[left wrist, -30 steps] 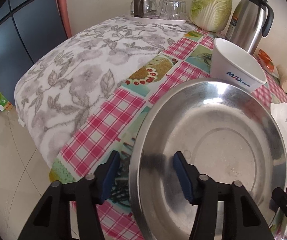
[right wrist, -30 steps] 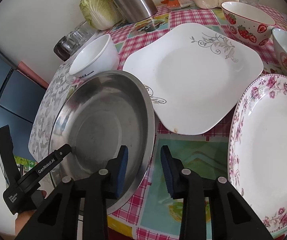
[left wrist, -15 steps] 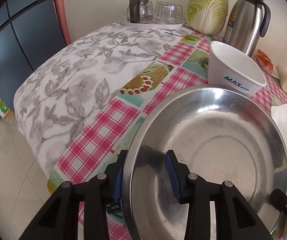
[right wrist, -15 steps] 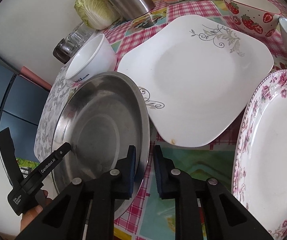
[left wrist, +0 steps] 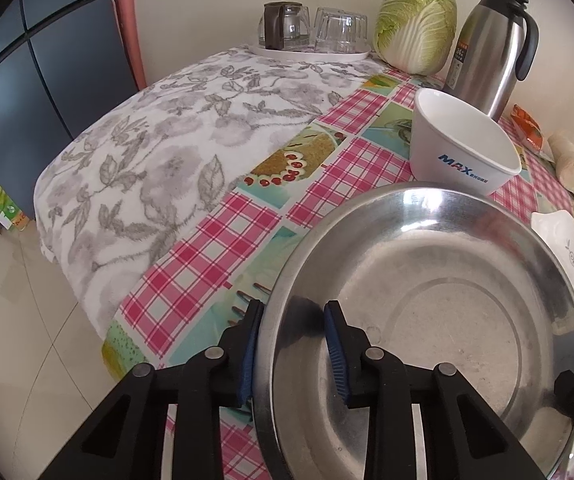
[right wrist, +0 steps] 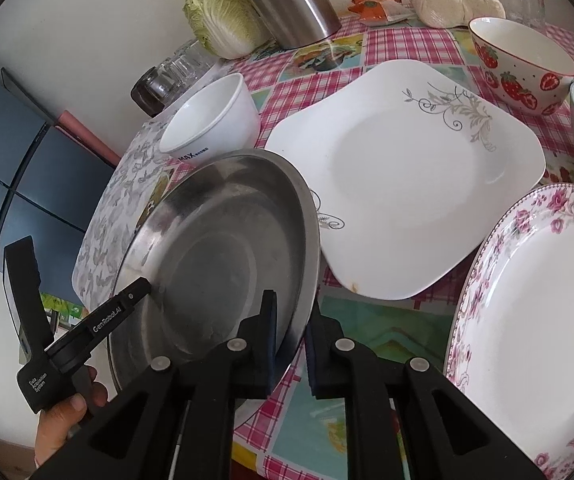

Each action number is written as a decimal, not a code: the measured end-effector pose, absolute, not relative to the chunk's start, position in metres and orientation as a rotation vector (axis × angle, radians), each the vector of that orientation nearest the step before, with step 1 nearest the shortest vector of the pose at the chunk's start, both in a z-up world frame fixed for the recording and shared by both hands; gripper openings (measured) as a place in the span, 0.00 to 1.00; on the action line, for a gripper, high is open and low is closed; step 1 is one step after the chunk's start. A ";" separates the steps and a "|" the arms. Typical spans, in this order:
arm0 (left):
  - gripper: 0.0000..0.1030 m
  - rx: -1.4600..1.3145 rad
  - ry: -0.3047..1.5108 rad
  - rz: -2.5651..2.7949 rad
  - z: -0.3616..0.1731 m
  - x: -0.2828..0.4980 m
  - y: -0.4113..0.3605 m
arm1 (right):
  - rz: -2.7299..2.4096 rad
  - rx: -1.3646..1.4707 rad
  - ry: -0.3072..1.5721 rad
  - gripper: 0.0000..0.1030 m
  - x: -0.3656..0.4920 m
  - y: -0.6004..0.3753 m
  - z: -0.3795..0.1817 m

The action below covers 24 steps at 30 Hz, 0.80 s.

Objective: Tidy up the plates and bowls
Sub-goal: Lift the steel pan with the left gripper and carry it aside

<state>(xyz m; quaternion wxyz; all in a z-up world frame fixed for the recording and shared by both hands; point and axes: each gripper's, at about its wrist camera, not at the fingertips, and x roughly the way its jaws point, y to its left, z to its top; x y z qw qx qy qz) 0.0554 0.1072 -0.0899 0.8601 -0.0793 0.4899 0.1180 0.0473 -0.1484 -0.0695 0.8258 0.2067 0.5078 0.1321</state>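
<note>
Grasp step: right gripper (right wrist: 291, 344) clamped on steel pan (right wrist: 223, 248) rim; left gripper (left wrist: 293, 344) jaws just closing, straddling opposite rim. Next: 2-handed lift onto square plate (right wrist: 407, 172).

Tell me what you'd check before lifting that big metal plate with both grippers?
1. Right gripper clamped on the steel plate rim: ok, pads pinch the edge.
2. Left gripper clamped on the opposite rim: cannot tell; its jaws have just been closing, rim between them, inner pad looks slightly off the metal.
3. Plate empty: ok.
4. White MAX bowl apart from the plate: cannot tell, the rim hides its base.
5. Square white plate: not ok, the steel plate's rim overlaps its corner.
6. Floral plate apart from it: ok.
</note>
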 end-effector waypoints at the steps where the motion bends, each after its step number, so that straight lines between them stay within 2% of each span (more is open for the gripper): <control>1: 0.31 -0.169 1.028 0.249 -0.089 0.054 0.107 | 0.286 0.433 1.077 0.13 0.047 -0.148 -0.068; 13: 0.32 -0.192 0.973 0.243 -0.059 0.039 0.104 | 0.336 0.389 1.021 0.14 0.038 -0.155 -0.047; 24: 0.32 -0.152 0.908 0.178 -0.014 0.046 0.066 | 0.321 0.412 0.914 0.15 0.028 -0.189 -0.017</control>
